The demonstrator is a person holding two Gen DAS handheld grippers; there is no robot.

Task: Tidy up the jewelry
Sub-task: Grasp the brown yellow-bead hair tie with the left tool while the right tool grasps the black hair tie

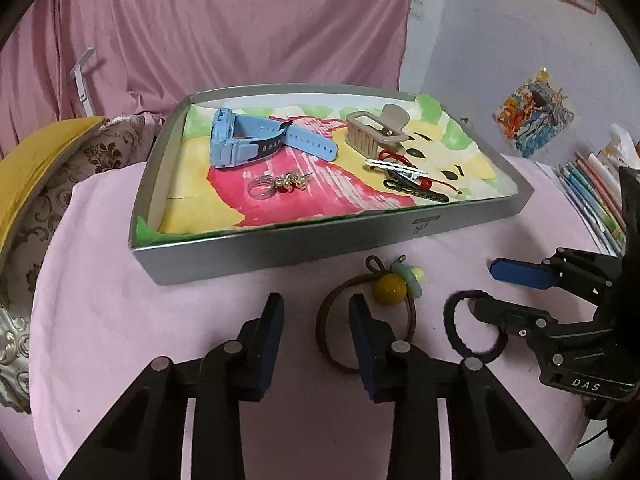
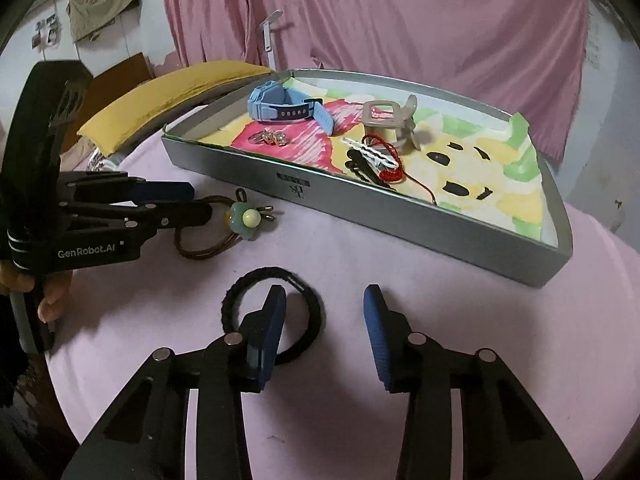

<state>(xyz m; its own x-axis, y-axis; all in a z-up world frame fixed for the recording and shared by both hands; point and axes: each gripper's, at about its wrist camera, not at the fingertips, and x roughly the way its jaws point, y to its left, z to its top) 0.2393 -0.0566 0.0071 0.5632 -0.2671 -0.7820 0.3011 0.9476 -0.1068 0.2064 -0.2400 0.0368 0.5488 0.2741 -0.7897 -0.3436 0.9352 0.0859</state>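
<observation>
From the left wrist, the left gripper (image 1: 316, 320) hangs low over the pink-covered table (image 1: 200, 320), jaws part open and pressing on nothing. Its right finger sits inside the loop of the brown hair tie (image 1: 332, 344), whose yellow bead and green flower lie just before the grey tray's (image 1: 256, 252) front wall. Further right, the right gripper (image 1: 486, 294) reaches in, its lower finger inside the black hair tie (image 1: 460, 340). In the tray lie a blue watch (image 1: 248, 140), a beige claw clip (image 1: 376, 130), a ring (image 1: 260, 190) and hairpins (image 1: 412, 188).

From the right wrist, the right gripper (image 2: 324, 320) also stands part open, gripping nothing. Its left finger rests within the black hair tie (image 2: 308, 292), near the table's front edge. The left gripper (image 2: 200, 198) comes in from the left, a hand (image 2: 52, 300) behind it, over the brown hair tie (image 2: 200, 250).
</observation>
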